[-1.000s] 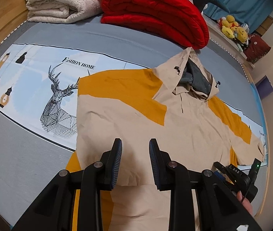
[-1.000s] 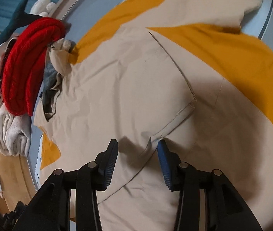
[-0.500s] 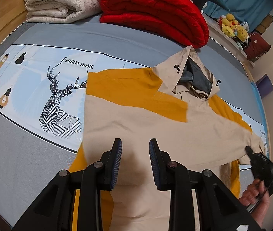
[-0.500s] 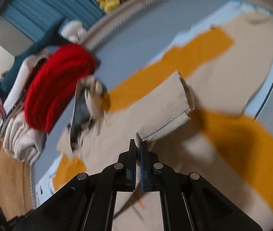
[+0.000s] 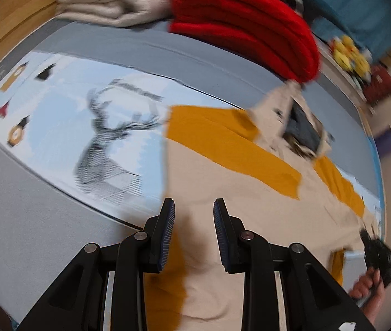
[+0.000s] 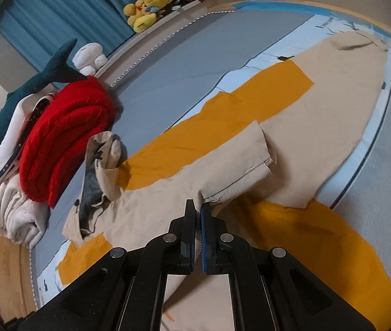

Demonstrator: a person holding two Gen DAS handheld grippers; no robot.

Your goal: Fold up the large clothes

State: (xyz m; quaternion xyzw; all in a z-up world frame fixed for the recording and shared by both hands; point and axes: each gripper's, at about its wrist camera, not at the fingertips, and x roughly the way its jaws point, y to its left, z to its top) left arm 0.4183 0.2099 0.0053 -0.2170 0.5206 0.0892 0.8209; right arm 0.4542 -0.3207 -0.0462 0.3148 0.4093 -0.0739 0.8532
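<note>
- The beige-and-mustard jacket (image 6: 250, 115) is spread on the grey bed (image 6: 195, 55), hood beside a red blanket (image 6: 65, 138).
- A hem fold is pinched by the right gripper (image 6: 198, 207) and lifted.
- The left gripper (image 5: 194, 211) is held spread above the jacket, nothing gripped.

Soft, even indoor light fills both fisheye views — no glare. The left wrist view is smeared by motion blur, the deer print (image 5: 107, 149) streaked. The right wrist view is sharp; a raised sleeve (image 6: 239, 171) casts a soft shadow. Edges bow, corners go black.
</note>
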